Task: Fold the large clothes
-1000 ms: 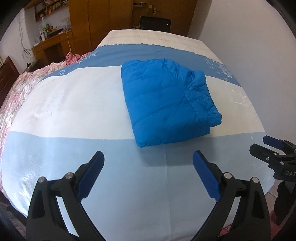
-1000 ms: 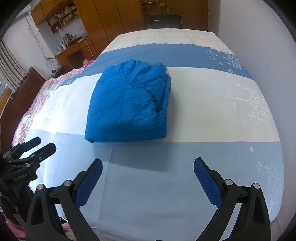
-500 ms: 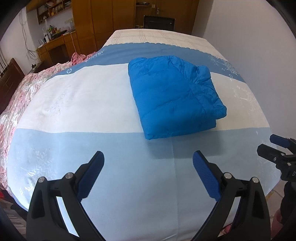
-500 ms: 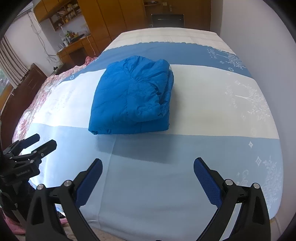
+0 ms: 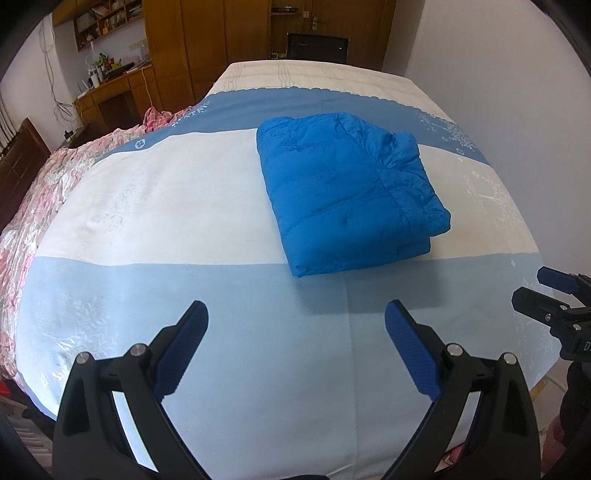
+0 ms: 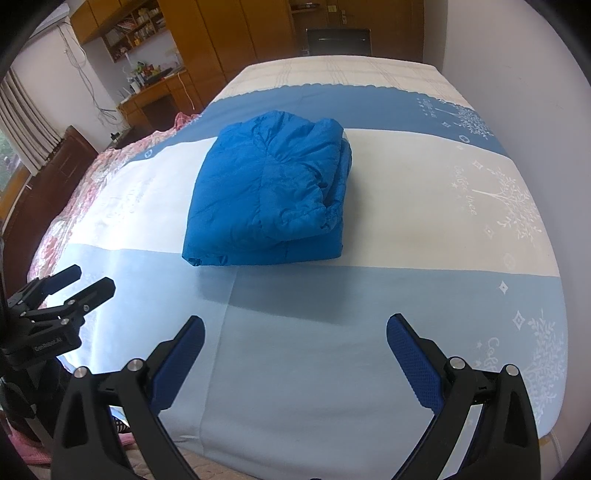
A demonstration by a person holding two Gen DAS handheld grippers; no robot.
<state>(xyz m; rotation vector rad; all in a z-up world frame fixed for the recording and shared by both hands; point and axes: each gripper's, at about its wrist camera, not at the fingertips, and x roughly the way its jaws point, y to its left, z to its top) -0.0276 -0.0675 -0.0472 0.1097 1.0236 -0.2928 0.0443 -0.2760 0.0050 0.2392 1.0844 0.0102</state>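
White lettering reading "GenRobot.AI" runs along the black body of the left gripper [image 6: 77, 291] where it shows at the left edge of the right wrist view. On the right gripper [image 5: 532, 286], seen at the right edge of the left wrist view, only a "D" is legible before the frame cuts it off. The bedspread [image 6: 332, 354] carries cursive white script beside a printed tree; it cannot be made out with certainty.

The blue puffer jacket [image 5: 347, 195] lies folded into a thick, roughly square bundle on the white band of the bedspread, its near edge at the border with the pale blue band. It sits ahead of the left gripper [image 5: 293, 328] and slightly to its right, well apart from the blue fingertips [image 5: 402, 325]. From the right gripper [image 6: 295, 336] the blue puffer jacket [image 6: 269, 195] is ahead and slightly left, also well apart. Nothing touches it.

Both grippers hang over the pale blue band with their jaws spread wide and nothing between them.

To the left of both grippers, a pink floral quilt [image 5: 40, 192] is bunched along the bed's edge. Far ahead stand wooden cabinets [image 6: 229, 33], with an open shelf [image 6: 136, 33] holding small items too blurred to tell.
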